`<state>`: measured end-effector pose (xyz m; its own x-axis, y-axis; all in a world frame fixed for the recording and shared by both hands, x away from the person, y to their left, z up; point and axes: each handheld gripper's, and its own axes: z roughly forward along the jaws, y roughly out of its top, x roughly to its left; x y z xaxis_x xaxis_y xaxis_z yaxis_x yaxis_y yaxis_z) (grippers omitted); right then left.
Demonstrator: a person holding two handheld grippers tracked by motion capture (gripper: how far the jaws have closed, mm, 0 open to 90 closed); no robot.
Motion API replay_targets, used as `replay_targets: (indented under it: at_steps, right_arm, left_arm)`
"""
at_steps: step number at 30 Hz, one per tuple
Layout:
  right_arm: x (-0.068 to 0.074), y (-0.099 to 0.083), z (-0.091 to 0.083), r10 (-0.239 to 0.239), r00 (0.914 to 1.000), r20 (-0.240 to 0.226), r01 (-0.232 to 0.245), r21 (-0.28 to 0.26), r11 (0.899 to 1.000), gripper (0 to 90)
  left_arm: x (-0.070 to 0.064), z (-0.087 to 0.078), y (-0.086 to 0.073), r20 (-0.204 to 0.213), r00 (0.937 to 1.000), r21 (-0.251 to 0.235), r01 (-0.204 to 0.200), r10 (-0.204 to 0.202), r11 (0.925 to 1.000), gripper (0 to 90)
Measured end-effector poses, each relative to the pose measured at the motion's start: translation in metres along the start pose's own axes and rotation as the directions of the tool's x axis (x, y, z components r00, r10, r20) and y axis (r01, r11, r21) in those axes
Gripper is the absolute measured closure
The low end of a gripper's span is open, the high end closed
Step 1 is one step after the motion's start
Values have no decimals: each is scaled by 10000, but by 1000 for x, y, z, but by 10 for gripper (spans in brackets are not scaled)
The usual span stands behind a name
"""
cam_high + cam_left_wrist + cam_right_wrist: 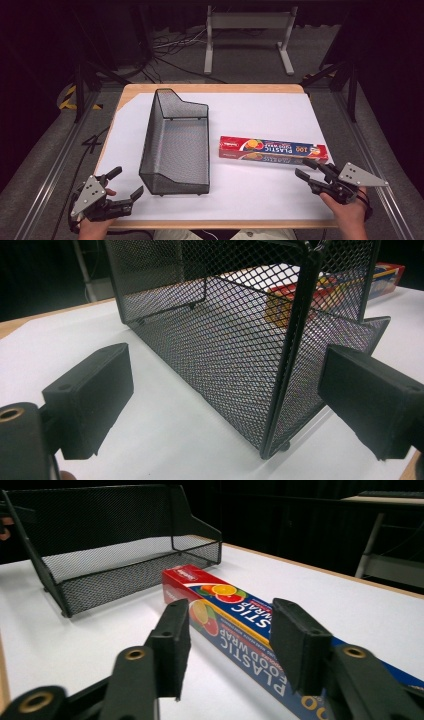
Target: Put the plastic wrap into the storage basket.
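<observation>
Grippers low at the near edge, both empty. Right gripper (pixel 306 168) has its fingers (pixel 172 640) spread apart — and the box (pixel 273 150) of plastic wrap lies flat on the white sheet (pixel 260 115) just ahead of them, its near end running between and under the tips in the right gripper view, not clamped. Left gripper (pixel 126 183) is wide open too, fingers (pixel 95 395) far apart, the near corner of the mesh basket (pixel 175 145) standing just ahead between them, untouched. Basket sits beside the box — apart from it, long sides across from the box's end.
</observation>
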<state>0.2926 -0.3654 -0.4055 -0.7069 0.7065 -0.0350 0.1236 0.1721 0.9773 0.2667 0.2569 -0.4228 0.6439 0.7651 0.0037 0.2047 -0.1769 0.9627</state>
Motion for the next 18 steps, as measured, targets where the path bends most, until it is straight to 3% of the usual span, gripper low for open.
replay_targets:
  at_steps: [12,14,18]
  right_arm:
    - [2,2,-4,-20,10000,-22,20,-166,9999,543]
    - [2,2,-5,-189,9997,166,195,-373,9991,540]
    - [2,5,-4,52,9999,-134,-58,-440,9990,575]
  left_arm:
    - [0,2,1,48,9999,-43,-92,92,9999,84]
    - [0,2,1,59,10000,-52,-59,59,10000,84]
    - [0,2,1,28,10000,-52,-37,37,10000,84]
